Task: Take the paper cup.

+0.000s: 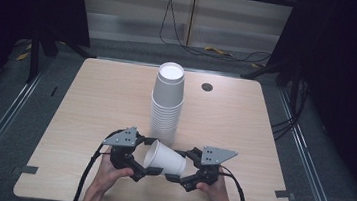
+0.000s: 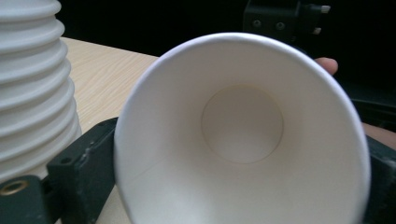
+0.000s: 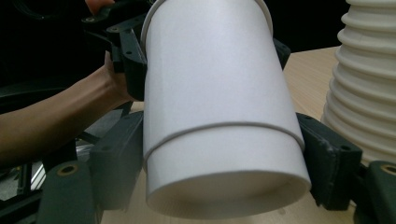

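High view: a single white paper cup (image 1: 165,159) lies on its side, held between the left gripper (image 1: 140,169) and the right gripper (image 1: 182,174) above the near edge of the wooden table (image 1: 91,101), just in front of a tall stack of cups (image 1: 167,104). Right gripper view: its two black jaws clamp the cup's wall near the base, one on each side, with the stack just beside. Left gripper view: the cup's open mouth faces the camera, its jaws flanking the rim; whether their pads press on it cannot be told. The person's hands grasp both tools.
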{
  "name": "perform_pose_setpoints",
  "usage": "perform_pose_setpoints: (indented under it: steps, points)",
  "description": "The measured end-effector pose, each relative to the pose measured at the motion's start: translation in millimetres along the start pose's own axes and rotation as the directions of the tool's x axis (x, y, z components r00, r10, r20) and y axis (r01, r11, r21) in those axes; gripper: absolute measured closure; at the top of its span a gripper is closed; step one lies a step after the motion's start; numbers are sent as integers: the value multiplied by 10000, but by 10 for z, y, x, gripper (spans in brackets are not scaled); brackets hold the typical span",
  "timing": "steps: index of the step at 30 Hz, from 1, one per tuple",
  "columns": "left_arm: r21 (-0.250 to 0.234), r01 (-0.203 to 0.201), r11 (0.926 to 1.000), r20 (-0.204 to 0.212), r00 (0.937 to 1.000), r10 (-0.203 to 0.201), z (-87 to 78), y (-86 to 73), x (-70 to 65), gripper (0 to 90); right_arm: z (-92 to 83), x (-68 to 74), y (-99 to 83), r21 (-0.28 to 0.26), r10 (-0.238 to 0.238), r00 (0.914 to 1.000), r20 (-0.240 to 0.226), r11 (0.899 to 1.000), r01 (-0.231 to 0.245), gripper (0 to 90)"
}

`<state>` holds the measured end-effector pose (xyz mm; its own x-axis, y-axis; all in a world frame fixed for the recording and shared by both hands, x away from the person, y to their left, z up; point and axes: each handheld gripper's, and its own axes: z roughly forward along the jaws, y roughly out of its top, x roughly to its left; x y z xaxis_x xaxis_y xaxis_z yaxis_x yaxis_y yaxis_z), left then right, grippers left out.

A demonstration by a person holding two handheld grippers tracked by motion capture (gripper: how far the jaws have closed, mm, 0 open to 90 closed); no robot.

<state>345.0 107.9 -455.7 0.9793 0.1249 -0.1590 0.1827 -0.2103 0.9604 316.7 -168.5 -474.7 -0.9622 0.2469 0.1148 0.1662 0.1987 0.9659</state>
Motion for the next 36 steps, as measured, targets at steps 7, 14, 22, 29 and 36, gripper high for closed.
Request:
perform_pose_setpoints:
  steps: [7, 14, 22, 29, 36]
  points:
    - [115, -260, 9996, 38, 9997, 260, -27, 15, -25, 106, 11, -10, -12, 67, 86, 10000, -16, 9999, -86, 215]
    - [494, -268, 9984, -200, 9994, 278, -56, 5, -25, 107, 23, -24, -40, 78, 464, 9984, 314, 9989, -467, 150]
    - [302, -171, 9994, -687, 9975, 192, -126, 11, -25, 102, -4, -13, -93, -136, 490, 9941, 965, 9988, -479, 131]
    - [183, -19, 9998, -1092, 9940, 38, -207, 0, -29, 99, -48, 30, -141, -263, 259, 9819, 1878, 9994, -213, 129]
    - [21, 55, 10000, -1425, 9898, -52, -305, 18, -16, 99, -92, 55, -149, -276, 240, 9642, 2639, 9995, -174, 130]
